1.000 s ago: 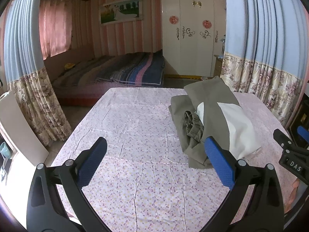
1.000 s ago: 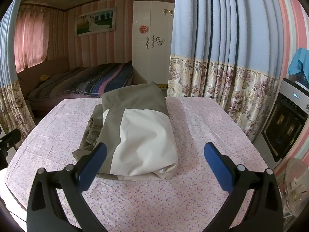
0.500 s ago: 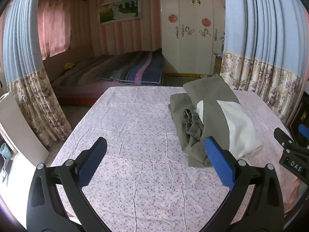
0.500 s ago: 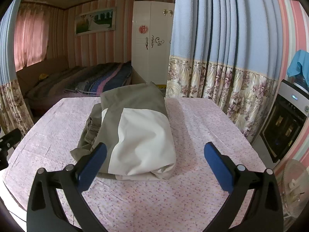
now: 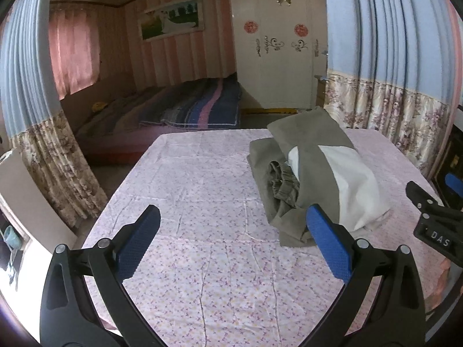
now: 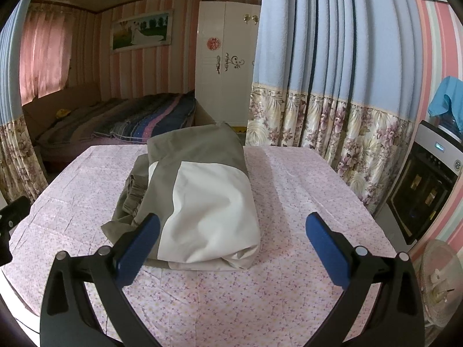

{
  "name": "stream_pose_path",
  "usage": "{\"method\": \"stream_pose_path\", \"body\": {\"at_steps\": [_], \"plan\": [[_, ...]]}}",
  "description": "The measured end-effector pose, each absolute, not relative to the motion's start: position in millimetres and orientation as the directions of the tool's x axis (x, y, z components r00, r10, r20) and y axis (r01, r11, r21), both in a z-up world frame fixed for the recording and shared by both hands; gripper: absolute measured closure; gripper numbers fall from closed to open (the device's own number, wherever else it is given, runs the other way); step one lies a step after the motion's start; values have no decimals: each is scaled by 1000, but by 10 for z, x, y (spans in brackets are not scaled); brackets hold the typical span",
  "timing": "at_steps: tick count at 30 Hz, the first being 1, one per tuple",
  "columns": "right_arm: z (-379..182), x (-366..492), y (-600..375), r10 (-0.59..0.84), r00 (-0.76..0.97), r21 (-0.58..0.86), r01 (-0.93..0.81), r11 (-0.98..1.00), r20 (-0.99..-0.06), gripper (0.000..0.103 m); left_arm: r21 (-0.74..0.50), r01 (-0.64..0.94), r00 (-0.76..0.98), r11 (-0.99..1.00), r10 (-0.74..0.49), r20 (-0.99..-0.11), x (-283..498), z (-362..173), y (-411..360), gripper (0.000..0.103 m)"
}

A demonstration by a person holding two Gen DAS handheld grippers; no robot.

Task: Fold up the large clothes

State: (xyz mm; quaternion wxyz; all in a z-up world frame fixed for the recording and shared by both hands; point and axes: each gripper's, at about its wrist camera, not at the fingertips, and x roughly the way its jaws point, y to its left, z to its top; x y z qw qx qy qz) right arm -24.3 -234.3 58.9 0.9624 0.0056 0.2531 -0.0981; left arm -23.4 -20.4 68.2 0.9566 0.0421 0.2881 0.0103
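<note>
A folded olive-green and cream garment (image 6: 202,196) lies in a bundle on the table with the pink flowered cloth (image 6: 289,289). In the left wrist view the garment (image 5: 318,173) lies at the right of the table (image 5: 202,202). My left gripper (image 5: 231,240) is open and empty, above the cloth to the left of the garment. My right gripper (image 6: 231,240) is open and empty, just in front of the garment's near edge. The right gripper's body (image 5: 434,225) shows at the right edge of the left wrist view.
Blue curtains with flowered hems (image 6: 332,86) hang at the right and behind the table. A bed (image 5: 179,110) and a white wardrobe (image 5: 275,52) stand beyond. A black oven (image 6: 425,182) and a fan (image 6: 437,283) stand at the right.
Both grippers have drawn back slightly from the garment and stay open. The garment has not moved.
</note>
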Motion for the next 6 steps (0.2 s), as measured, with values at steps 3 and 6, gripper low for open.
{"method": "stream_pose_path", "body": {"at_steps": [3,6], "plan": [[592,-240,-2347,-185,853,-36,192,981,-488,2,78,6,827,997,39,-561,-216,674,-196,3],[592,-241,-2349,-184,853,-36,191,981,-488,2,75,8,821,997,36,-569,-204,667,-192,3]]}}
